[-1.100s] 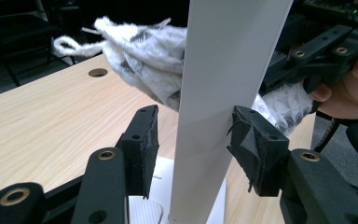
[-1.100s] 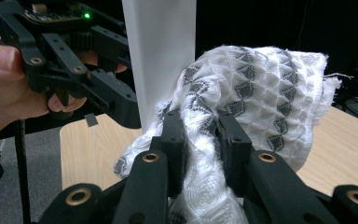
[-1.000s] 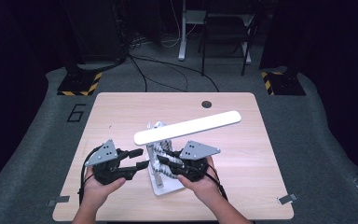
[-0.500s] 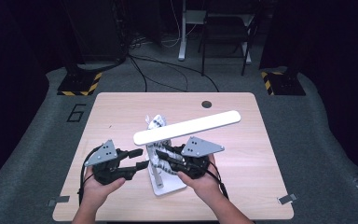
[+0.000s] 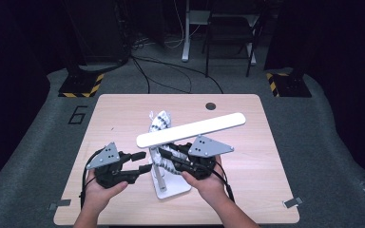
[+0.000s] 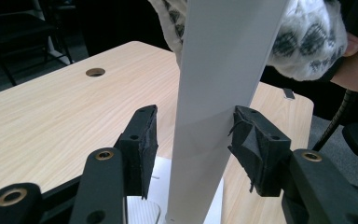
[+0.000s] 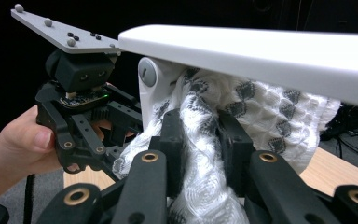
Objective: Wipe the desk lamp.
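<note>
R tool (image 7: 200, 140) clamped on white knitted cloth w/ dark diamond pattern (image 7: 261, 116), draped under white flat lamp head (image 5: 190, 129) | L tool (image 6: 193, 140) apart, astride white lamp post (image 6: 214, 107), right pad touching | risk: lamp tipped if cloth tugged | lamp base partly hidden on light wood desk (image 5: 266, 190)
</note>
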`<action>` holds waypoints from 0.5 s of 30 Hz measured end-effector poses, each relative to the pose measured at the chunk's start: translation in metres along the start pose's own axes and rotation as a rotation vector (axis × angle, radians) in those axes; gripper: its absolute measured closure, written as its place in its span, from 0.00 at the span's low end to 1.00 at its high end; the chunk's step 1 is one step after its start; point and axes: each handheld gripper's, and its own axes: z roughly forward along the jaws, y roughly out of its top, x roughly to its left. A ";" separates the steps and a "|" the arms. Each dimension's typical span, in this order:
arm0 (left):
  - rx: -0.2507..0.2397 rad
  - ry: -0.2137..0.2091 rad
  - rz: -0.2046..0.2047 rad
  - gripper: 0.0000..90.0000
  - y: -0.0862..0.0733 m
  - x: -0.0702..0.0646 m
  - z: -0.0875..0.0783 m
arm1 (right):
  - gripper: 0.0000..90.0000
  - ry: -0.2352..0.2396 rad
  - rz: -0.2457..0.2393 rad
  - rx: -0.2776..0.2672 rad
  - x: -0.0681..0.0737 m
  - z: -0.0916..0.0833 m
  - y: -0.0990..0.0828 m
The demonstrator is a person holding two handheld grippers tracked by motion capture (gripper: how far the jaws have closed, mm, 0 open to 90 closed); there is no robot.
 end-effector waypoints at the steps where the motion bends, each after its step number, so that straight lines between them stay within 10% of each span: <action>1: 0.000 0.000 0.000 0.56 0.000 0.000 0.000 | 0.83 -0.003 0.001 -0.003 0.000 0.000 0.000; 15: 0.001 0.000 -0.002 0.56 0.000 0.000 0.000 | 0.83 0.020 -0.002 0.013 -0.002 0.002 -0.002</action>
